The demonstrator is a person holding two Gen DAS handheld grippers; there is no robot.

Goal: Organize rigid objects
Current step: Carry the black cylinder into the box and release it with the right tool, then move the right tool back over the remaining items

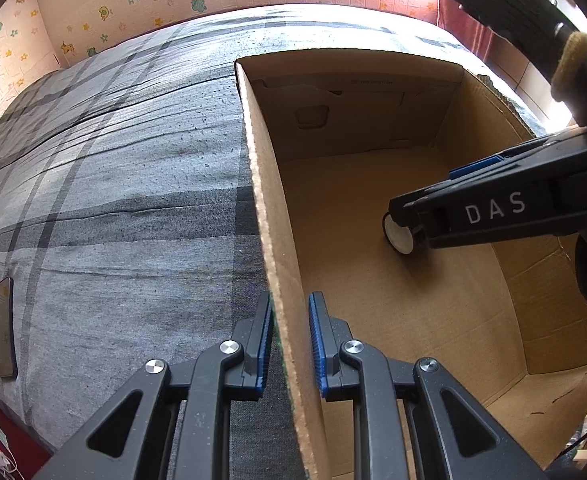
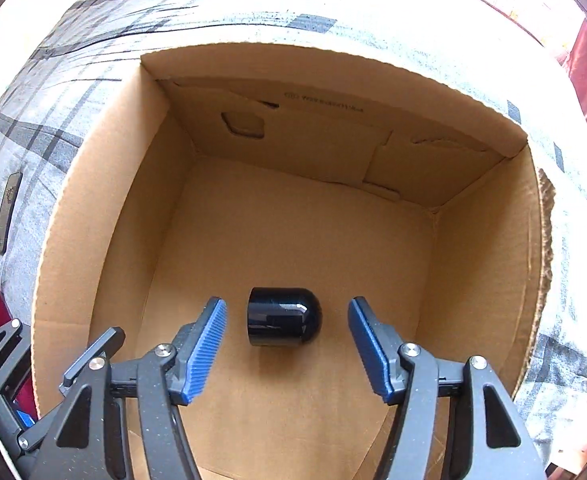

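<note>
Right wrist view shows the right tool (image 2: 287, 344) spread wide, grasping nothing, around a glossy black dome-ended cylinder (image 2: 283, 317) lying on the floor of the open brown cardboard box (image 2: 73, 240); likely a placement step, with withdrawal next. The left tool (image 1: 289, 344) pinches the box wall. "DAS" is printed on the right tool; the box's print is unreadable.

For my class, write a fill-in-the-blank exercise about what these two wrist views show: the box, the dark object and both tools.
1. The black dome-ended object lies on the floor of the cardboard ____.
2. The right tool has its jaws ____, one on each side of the object, not touching it.
3. The left tool straddles the box's side ____.
4. The box sits on a grey ____ cloth.

Missing words: box; open; wall; plaid
</note>
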